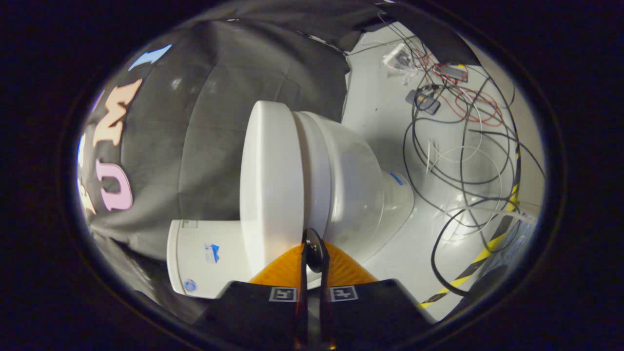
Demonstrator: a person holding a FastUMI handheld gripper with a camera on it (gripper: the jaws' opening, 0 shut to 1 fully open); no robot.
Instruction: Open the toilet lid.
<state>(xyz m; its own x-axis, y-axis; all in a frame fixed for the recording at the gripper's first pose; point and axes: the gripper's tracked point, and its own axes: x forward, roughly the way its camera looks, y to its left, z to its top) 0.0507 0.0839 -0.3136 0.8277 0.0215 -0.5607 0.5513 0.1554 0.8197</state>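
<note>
Booth wall [219, 136]: black cloth, filling the upper left and centre left of the frame, hanging in folds behind the toilet.

Floor [380, 112]: pale grey, glossy, occupying the right half of the frame; a yellow-and-black striped tape [482, 256] runs across its lower right.

Toilet [341, 190]: white ceramic, centre of frame, seen rotated by the tilted camera so that its bowl bulges to the right and its foot points toward the floor.

Toilet lid [270, 185]: white, closed, lying flat on the seat rim; it forms the left face of the toilet, just left of centre.

Cistern [204, 258]: white, lower left of centre, touching the lid's lower end; small stickers on it.

Cables [463, 146]: a loose tangle of black, white and red wires on the floor, upper right to centre right, with small devices among them.

Gripper [314, 243]: bottom centre. Jaws drawn together to a narrow slit, nothing visibly held; their tips sit at the seam between lid and bowl. Contact with the lid cannot be told.
</note>
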